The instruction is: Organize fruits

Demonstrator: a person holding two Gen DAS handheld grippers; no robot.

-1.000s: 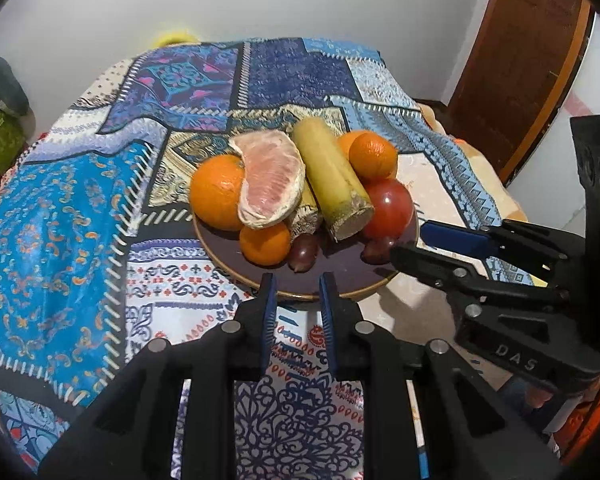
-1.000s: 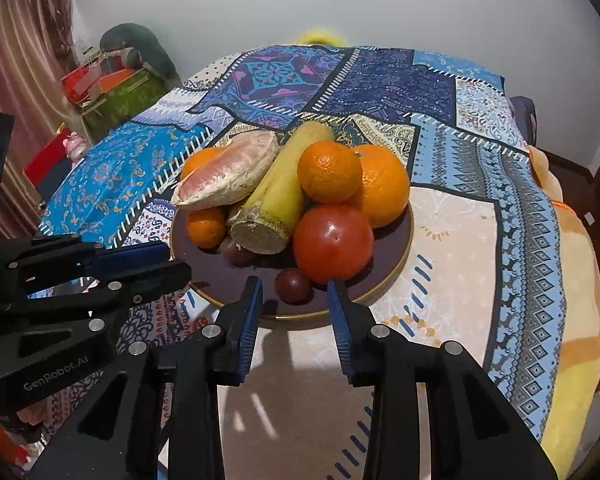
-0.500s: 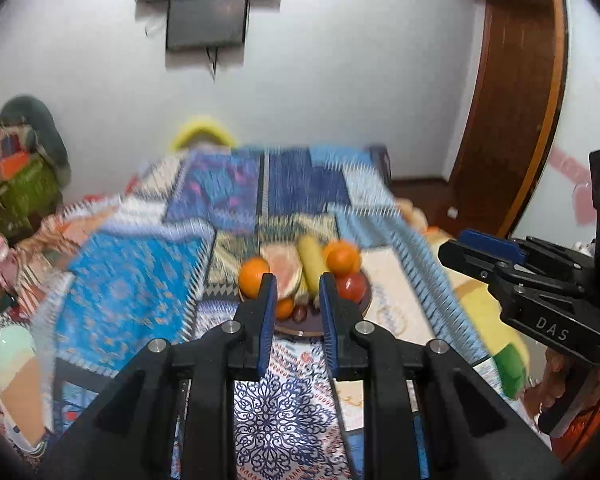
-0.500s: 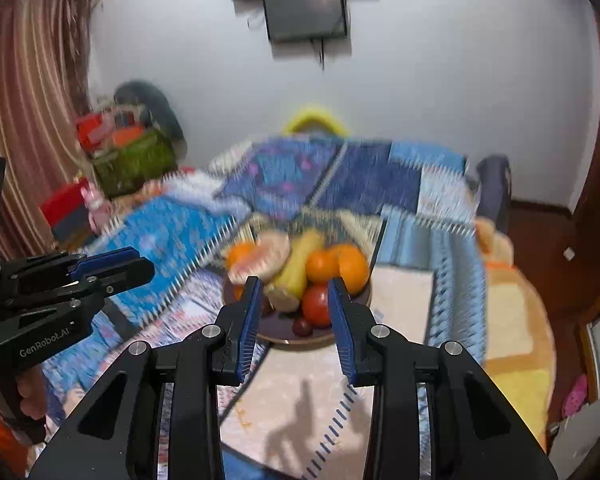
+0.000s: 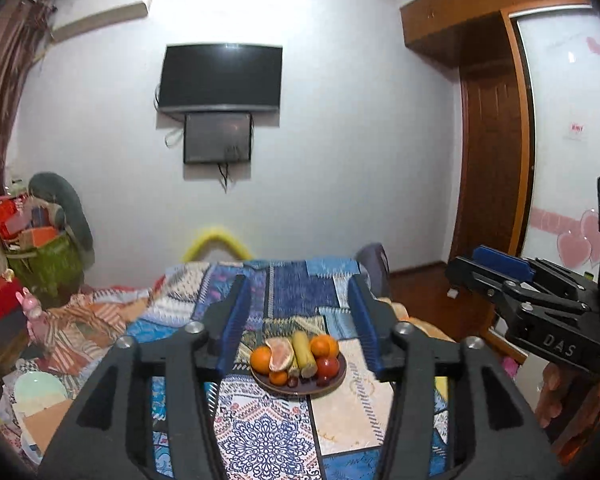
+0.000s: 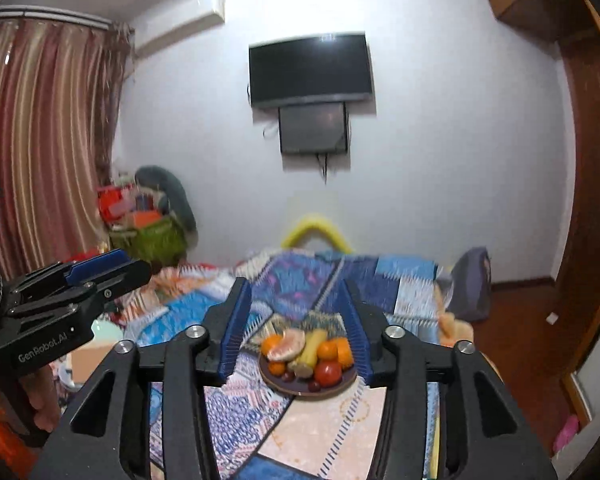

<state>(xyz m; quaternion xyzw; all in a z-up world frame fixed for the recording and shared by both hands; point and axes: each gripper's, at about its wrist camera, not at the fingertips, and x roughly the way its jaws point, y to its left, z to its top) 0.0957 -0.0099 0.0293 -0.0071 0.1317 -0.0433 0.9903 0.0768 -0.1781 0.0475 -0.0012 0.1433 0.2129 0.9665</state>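
Fingers of both grippers wide apart, empty; fruit plate [image 5: 298, 388] well beyond.

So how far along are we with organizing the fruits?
Done, by the look of it: the oranges, peeled pomelo, tomato and other fruit sit piled on the round dark brown plate on the patchwork blanket. In hand: nothing; the left gripper and right gripper are both open, empty and well back from the plate. Left: no loose fruit visible.

One plate [image 5: 337, 382], four oranges [image 5: 260, 358], one tomato [image 5: 327, 366], two grippers [image 5: 298, 328]
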